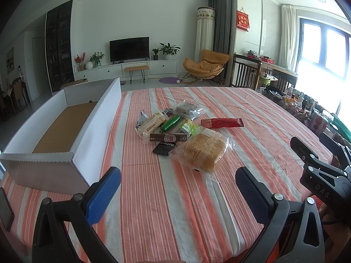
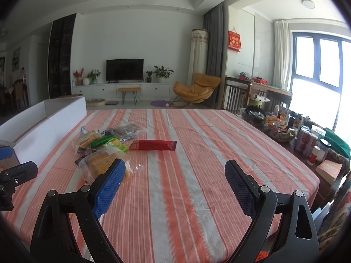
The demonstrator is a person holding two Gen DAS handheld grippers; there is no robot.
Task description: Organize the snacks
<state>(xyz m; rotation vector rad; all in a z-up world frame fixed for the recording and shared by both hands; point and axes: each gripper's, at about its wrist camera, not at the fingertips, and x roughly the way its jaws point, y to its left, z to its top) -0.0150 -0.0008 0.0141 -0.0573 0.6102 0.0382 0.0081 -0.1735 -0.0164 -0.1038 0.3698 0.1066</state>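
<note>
Both claws hover low over the near edge of the bench, which is covered by an orange, white and grey striped cloth [image 1: 175, 208], and nothing has been picked up yet. The left claw [image 1: 177, 194] is released, its blue-padded fingers spread wide with only cloth between them; the right claw [image 2: 175, 186] is likewise released and empty. The snacks lie in a loose pile ahead: nearest is a clear plastic bag holding a golden, crumbly cake [image 1: 203, 151], and behind it a brown wrapped bar [image 1: 169, 137], a small black sachet [image 1: 164, 148], a glossy green packet [image 1: 171, 123] and a clear pouch of dark pieces [image 1: 186, 109]. A long red foil bar [image 1: 222, 122] rests apart from the pile, to its right, its long axis running across both views. The open white cardboard box with a brown floor [image 1: 65, 127] stands on the left side of the bench, well left of the pile. The cake bag lies straight ahead of the left claw and a little right of centre, while from the right wrist view it sits off to the left, partly behind the left finger. The left claw therefore looks better lined up on the pile and nearer the box; the red bar lies almost dead ahead of the right claw.
</note>
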